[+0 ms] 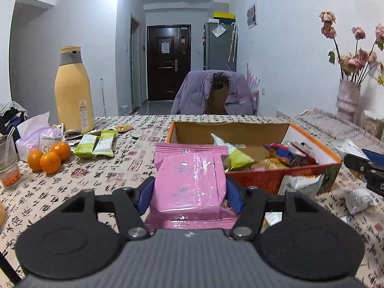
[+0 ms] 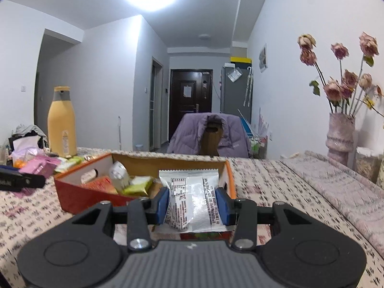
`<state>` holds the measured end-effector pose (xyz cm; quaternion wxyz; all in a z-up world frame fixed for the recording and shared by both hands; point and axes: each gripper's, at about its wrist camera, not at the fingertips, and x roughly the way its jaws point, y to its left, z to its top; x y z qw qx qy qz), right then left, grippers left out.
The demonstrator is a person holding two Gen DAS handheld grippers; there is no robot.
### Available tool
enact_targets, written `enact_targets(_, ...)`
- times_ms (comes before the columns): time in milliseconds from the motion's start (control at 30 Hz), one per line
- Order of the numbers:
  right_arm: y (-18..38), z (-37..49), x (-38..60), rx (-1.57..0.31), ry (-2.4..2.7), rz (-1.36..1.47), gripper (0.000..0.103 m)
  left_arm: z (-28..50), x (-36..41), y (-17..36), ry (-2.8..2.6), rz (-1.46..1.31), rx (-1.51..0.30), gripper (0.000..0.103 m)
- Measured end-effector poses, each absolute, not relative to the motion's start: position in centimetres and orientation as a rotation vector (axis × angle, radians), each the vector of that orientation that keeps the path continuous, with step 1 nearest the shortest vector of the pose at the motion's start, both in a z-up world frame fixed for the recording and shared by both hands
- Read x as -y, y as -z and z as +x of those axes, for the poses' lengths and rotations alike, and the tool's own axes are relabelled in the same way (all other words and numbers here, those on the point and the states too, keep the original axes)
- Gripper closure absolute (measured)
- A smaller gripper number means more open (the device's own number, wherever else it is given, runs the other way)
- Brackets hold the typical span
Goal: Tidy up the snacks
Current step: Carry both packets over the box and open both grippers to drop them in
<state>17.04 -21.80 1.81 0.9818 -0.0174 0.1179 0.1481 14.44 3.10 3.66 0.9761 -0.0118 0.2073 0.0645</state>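
2 crinkly foil packets [image 1: 190,182] [image 2: 195,201] pinched by blue pads, near cardboard box [image 1: 276,180].

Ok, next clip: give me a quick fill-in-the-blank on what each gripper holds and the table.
1. The left gripper is shut on a ____ snack packet.
2. The right gripper is shut on a ____ packet.
3. ____ oranges sit beside the glass.

Missing: pink; white; three

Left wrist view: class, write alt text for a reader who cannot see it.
The left gripper holds a pink packet above a patterned table, just short of an open box of snacks. Three oranges and two green packets lie to the left.
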Motion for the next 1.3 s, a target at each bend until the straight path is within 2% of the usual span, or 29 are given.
enact_targets(400,-5.4,21.1,18.7,-0.208,-0.35,-0.02,0.062,17.7,-2.1,-6.2,-0.119,-0.03,-0.356,0.04)
enact_targets(733,-6.1,25.4,16.3,-0.228,-0.371,-0.018,0.062,22.2,-1.1,-7.1,-0.111,-0.033,-0.344,0.04)
enact_targets(1300,-2.8,30.4,15.5,-0.335,-0.385,0.022,0.061,28.2,-2.0,-3.3,-0.162,-0.035,-0.376,0.04)
